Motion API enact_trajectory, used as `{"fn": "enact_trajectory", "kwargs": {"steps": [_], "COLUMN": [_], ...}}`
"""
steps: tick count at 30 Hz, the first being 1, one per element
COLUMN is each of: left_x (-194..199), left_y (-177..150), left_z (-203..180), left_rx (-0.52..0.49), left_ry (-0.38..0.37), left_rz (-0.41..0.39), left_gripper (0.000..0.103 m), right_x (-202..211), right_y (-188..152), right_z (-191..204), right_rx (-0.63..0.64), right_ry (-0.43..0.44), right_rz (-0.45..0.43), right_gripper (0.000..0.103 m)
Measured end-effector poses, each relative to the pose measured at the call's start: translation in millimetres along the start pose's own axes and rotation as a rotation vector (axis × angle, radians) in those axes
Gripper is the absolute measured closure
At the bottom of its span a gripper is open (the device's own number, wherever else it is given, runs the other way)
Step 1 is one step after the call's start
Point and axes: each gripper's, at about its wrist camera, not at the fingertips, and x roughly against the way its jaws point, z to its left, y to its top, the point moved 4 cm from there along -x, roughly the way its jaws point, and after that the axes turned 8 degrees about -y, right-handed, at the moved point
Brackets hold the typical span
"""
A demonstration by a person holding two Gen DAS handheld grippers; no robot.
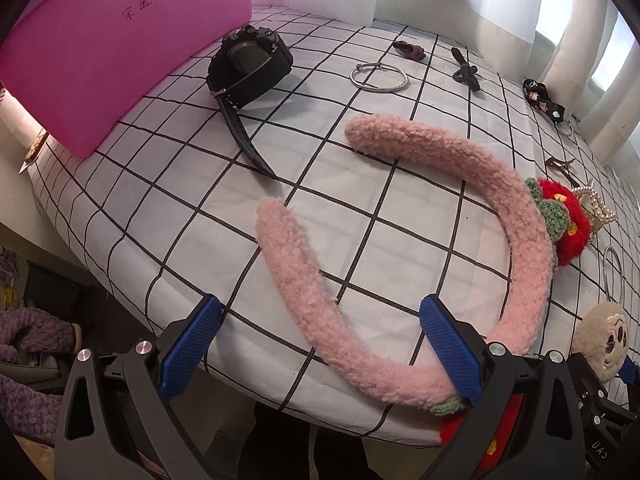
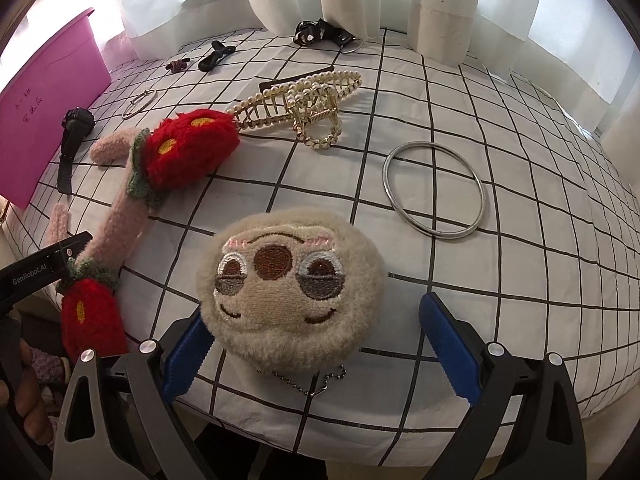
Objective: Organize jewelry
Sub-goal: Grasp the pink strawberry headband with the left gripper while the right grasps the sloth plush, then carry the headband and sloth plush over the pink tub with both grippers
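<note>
A pink fuzzy headband (image 1: 520, 216) with red knitted strawberries (image 1: 568, 224) lies on the checked cloth. My left gripper (image 1: 320, 344) is open near the table's front edge, and one end of the band runs between its blue fingers without being clamped. In the right wrist view the headband (image 2: 128, 208) lies at left. A beige plush face keychain (image 2: 292, 284) sits between the open fingers of my right gripper (image 2: 316, 356), its ball chain (image 2: 320, 384) trailing toward me. A pearl hair claw (image 2: 304, 104) and a silver bangle (image 2: 434, 188) lie beyond.
A pink box (image 1: 120, 40) stands at the back left beside a black watch (image 1: 250, 68). Another thin bangle (image 1: 378, 76), dark hair ties (image 1: 464, 68) and a black lanyard (image 1: 544, 100) lie toward the curtains. The table (image 1: 180, 292) edge runs just in front of both grippers.
</note>
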Motion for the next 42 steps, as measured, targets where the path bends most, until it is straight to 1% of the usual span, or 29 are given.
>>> {"fn": "enact_trajectory", "kwargs": {"steps": [3,5,6,7,8,9,10,11,12,13,14,15,16,17,19,21,27,34,42], "left_x": [2.5,3.7,4.7,6.5,7.7,10.7,13.5,15.1,16.4,17.6,18.9,19.1,20.1,19.4,19.4,19.0,30.9,60.8,94.8], "left_y": [-4.6,-5.8,-6.8,-8.2,-7.0,-8.4,-9.0,-10.2,-10.8,-10.6,-11.5,-10.9,-11.2,-8.9,-7.2,-5.4,2.6,23.6,44.1], "left_z": [-0.1,-1.2,-2.4,-4.2,-5.7,-7.3,-9.1,-10.4,-11.4,-11.4,-11.8,-10.5,-8.5,-4.9,-0.7,1.1,0.2,-8.3,-9.2], "left_rx": [0.002,-0.006,-0.013,-0.023,-0.033,-0.041,-0.048,-0.053,-0.059,-0.063,-0.062,-0.056,-0.048,-0.035,-0.014,-0.009,-0.001,0.001,0.013], "left_ry": [0.001,-0.003,-0.007,-0.011,-0.017,-0.021,-0.025,-0.029,-0.033,-0.032,-0.034,-0.037,-0.040,-0.052,-0.069,-0.072,-0.080,-0.112,-0.107], "left_rz": [-0.009,-0.015,-0.018,-0.023,-0.026,-0.030,-0.033,-0.038,-0.043,-0.046,-0.047,-0.047,-0.048,-0.047,-0.045,-0.045,-0.080,-0.144,-0.222], "left_gripper": [0.006,0.009,0.013,0.020,0.024,0.034,0.043,0.048,0.059,0.067,0.069,0.074,0.079,0.081,0.089,0.092,0.093,0.094,0.094], "right_x": [0.4,0.7,0.6,1.2,2.4,3.9,5.0,4.8,4.8,4.9,5.1,5.5,5.9,6.5,8.1,10.5,17.7,36.6,59.8], "right_y": [0.8,1.0,0.8,0.7,0.8,1.6,2.4,3.0,3.1,3.2,3.4,3.8,4.2,4.7,5.9,7.2,13.5,29.6,58.9], "right_z": [0.3,1.2,1.8,2.2,2.3,2.7,1.9,1.2,0.4,0.1,0.0,-0.3,-0.7,-0.8,-0.4,-1.0,-4.4,-5.8,-5.3], "right_rx": [0.004,0.012,0.016,0.021,0.027,0.034,0.038,0.036,0.035,0.039,0.042,0.041,0.037,0.036,0.039,0.037,0.038,0.050,0.074], "right_ry": [0.005,0.011,0.015,0.013,0.008,0.004,-0.001,0.009,0.013,0.011,0.011,0.016,0.022,0.025,0.029,0.032,0.037,0.052,0.078], "right_rz": [-0.009,-0.014,-0.014,-0.017,-0.026,-0.032,-0.037,-0.035,-0.036,-0.038,-0.039,-0.041,-0.042,-0.045,-0.052,-0.060,-0.080,-0.119,-0.175], "right_gripper": [0.010,0.010,0.011,0.013,0.020,0.031,0.036,0.038,0.039,0.039,0.041,0.042,0.043,0.043,0.043,0.043,0.043,0.043,0.043]}}
